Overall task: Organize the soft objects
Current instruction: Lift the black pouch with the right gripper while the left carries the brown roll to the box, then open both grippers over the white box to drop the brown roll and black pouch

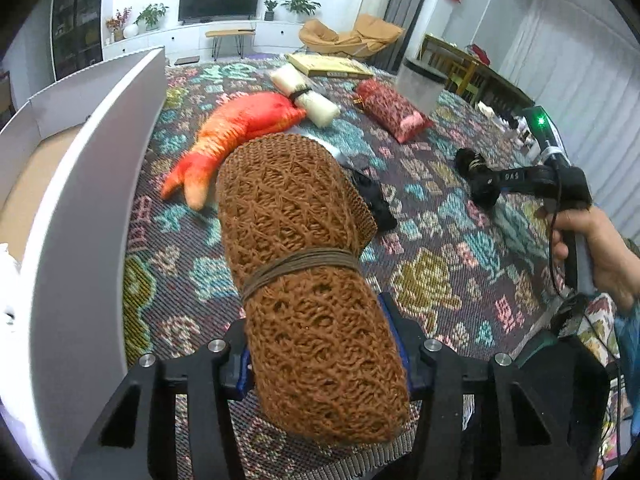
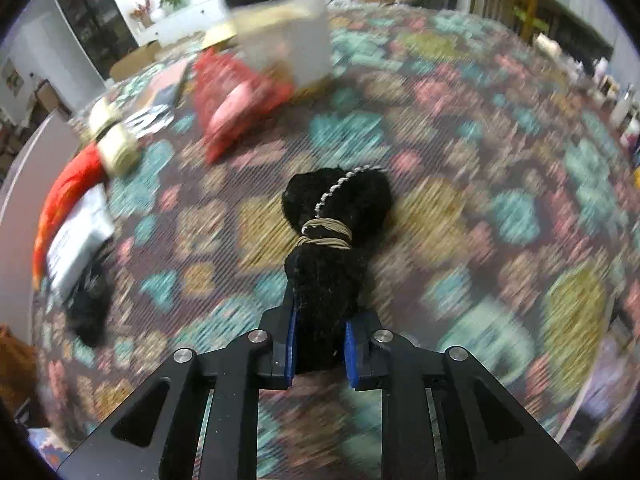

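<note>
brown roll (image 1: 316,280) in left tongs (image 1: 324,364)

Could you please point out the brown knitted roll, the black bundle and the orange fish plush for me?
brown knitted roll (image 1: 308,280): left wrist view, on the band around its middle.
black bundle (image 2: 326,276): right wrist view, on its lower half, below the tie.
orange fish plush (image 1: 236,128): left wrist view, on its body.

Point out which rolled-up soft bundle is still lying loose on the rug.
The cream roll with a dark band, beside the orange fish plush. The brown roll and black bundle are gripped.
</note>
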`<state>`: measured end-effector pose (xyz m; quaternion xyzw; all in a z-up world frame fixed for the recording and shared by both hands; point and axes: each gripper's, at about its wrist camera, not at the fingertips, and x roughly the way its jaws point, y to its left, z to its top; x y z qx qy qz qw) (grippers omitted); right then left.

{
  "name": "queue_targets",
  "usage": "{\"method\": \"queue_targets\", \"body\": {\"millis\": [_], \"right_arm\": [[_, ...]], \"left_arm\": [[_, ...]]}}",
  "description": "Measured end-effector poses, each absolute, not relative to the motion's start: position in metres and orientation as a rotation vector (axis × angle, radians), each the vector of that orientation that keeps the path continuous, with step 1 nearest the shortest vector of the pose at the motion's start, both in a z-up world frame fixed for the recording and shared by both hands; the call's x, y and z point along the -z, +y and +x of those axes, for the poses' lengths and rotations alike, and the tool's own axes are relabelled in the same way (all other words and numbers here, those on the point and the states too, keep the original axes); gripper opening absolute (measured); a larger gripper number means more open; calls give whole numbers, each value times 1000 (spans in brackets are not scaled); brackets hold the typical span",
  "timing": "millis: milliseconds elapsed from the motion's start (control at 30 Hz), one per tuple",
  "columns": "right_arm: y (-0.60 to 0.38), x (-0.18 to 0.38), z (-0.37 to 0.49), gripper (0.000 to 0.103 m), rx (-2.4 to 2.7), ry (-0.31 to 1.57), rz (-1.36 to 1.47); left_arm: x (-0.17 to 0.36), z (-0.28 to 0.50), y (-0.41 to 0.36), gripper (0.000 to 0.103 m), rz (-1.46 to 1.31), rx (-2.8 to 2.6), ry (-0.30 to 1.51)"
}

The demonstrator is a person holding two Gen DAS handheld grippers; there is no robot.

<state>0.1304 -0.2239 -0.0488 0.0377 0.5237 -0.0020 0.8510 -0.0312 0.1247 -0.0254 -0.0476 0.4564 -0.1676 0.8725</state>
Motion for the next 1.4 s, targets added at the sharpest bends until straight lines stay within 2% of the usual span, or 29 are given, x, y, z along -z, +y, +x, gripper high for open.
{"method": "queue_targets", "body": {"millis": [200,433,600,767,833,867,900,933,1000,1200,1400], "right_arm": [[-268,-2,198,20,29,954,88],[-256,-54,251,20,-4,847,80],[-144,-106,209,20,-277,785,52],[10,-121,143,20,-653,825,82],[72,-120,114,22,-790,852,100],[94,-119,105,23,-838,868,118],[113,-117,96,33,-880,886,139],[136,-114,87,52,-916,912,163],[161,-108,76,80,-949,938,167],[116,-87,66,79,-706,856,100],[-31,0,69,79,-144,888,80]], "left_arm": [[3,-14,136,51,-132,322,915],[-31,13,169,51,-199,276,870],[-63,9,230,51,-270,200,813],[-73,-15,302,52,-209,-10,791],[-67,-24,327,57,-172,-121,816],[-62,-28,336,59,-158,-162,830],[-56,-31,346,69,-142,-209,849],[-51,-34,353,84,-135,-239,858],[-46,-42,364,92,-133,-280,849],[-55,-67,355,92,-167,-223,763],[-69,-71,269,92,-153,80,738]]}}
